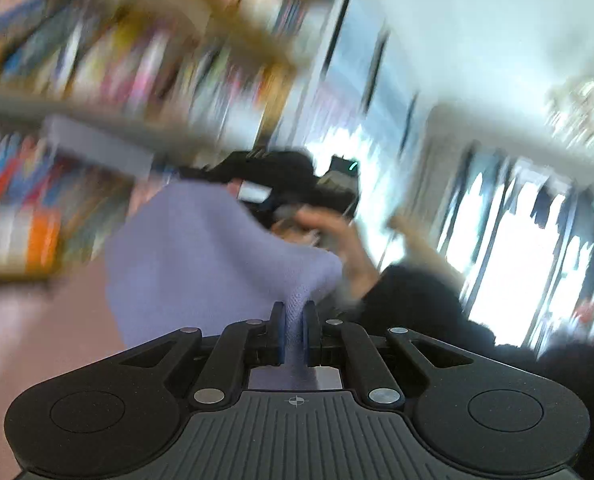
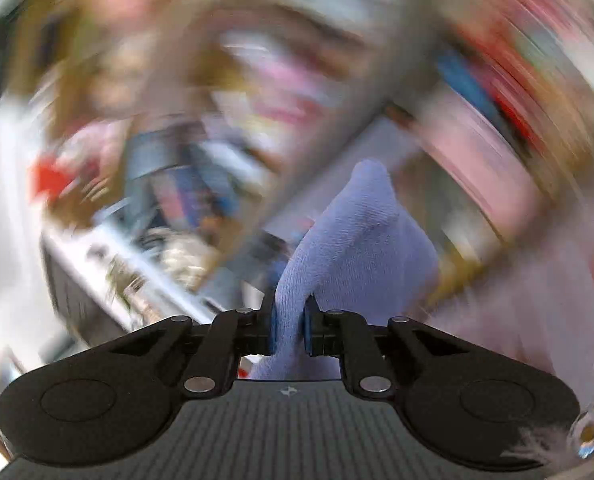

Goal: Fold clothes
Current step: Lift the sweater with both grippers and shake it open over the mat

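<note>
A lavender knit garment (image 1: 201, 256) is held up in the air. My left gripper (image 1: 295, 320) is shut on one edge of it, the cloth pinched between the blue pads. In the left wrist view the person's hand (image 1: 337, 240) holds the other gripper behind the cloth. My right gripper (image 2: 291, 324) is shut on another part of the same lavender garment (image 2: 357, 240), which rises above the jaws. Both views are heavily blurred by motion.
Blurred shelves of colourful books (image 1: 137, 60) fill the background on the left. Bright windows (image 1: 517, 248) are at the right. The person's dark sleeve (image 1: 417, 300) is near the left gripper. A pale pink surface (image 2: 537, 280) shows at the right of the right wrist view.
</note>
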Tool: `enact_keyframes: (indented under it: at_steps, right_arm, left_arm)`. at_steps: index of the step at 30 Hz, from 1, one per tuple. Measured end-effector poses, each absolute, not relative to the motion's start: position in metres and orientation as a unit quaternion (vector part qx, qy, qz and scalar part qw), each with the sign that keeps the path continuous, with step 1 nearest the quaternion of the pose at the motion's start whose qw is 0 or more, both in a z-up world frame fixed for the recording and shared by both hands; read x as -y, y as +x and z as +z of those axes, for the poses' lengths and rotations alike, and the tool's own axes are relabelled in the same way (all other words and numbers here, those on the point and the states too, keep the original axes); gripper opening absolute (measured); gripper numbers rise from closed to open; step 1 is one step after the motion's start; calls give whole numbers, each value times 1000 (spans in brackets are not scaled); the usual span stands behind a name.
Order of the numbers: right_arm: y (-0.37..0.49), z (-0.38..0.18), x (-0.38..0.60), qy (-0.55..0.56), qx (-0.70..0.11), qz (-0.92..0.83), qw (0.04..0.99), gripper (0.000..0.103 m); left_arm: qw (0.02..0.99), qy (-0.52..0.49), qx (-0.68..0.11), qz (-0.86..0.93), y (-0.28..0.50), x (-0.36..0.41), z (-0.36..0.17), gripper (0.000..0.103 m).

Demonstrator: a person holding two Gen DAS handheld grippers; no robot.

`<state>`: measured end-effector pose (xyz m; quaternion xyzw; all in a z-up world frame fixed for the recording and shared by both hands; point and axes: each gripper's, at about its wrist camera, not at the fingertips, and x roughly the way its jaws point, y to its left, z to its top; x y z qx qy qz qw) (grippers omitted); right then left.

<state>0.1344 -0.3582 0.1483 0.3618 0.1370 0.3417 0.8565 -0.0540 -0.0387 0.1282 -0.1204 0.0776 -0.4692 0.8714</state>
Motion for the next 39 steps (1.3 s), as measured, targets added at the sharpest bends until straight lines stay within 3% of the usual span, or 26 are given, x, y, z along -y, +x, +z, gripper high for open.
enact_keyframes:
  at_steps: [4,6,8,13,16,19,21,25,32,39]
  right_arm:
    - [119,247,293,243,-68,420,872,11]
    - [123,252,249,198,-91,429,877,12]
    - [135,224,200,137,-132,410,892,12]
    - [173,69,103,50,-288,371,881,12]
    - [183,15,73,46,-338,368,865,12]
    - [188,3,52,64,-347,353,866,12]
    - [193,-1,47,71,-349,336,872,14]
    - [193,-5,50,118,-367,349,854,42]
    - [133,18,129,4,-301,381,874,44]
    - [107,-6,206,-42,-323,354,877,39]
  left_arm:
    - [857,-207,0,-472,-64,-14,143,7]
    - [877,-209,-42,-430,-64,-32,123,7]
    - [895,-205,-102,-382,-61,-46,97,7]
    - [918,-183,-257,-242,-51,-85,14,9]
    - [929,-165,-267,-195,-60,-109,0,17]
    - [936,-173,-252,-176,-64,-128,2,23]
    - [940,-174,-237,-171,-67,-137,9,24]
    - [946,-169,-210,-181,-77,-135,22,27]
    - [943,-139,-192,-233,-65,-97,34,35]
    - [935,-76,-229,-261,-33,-37,23,36]
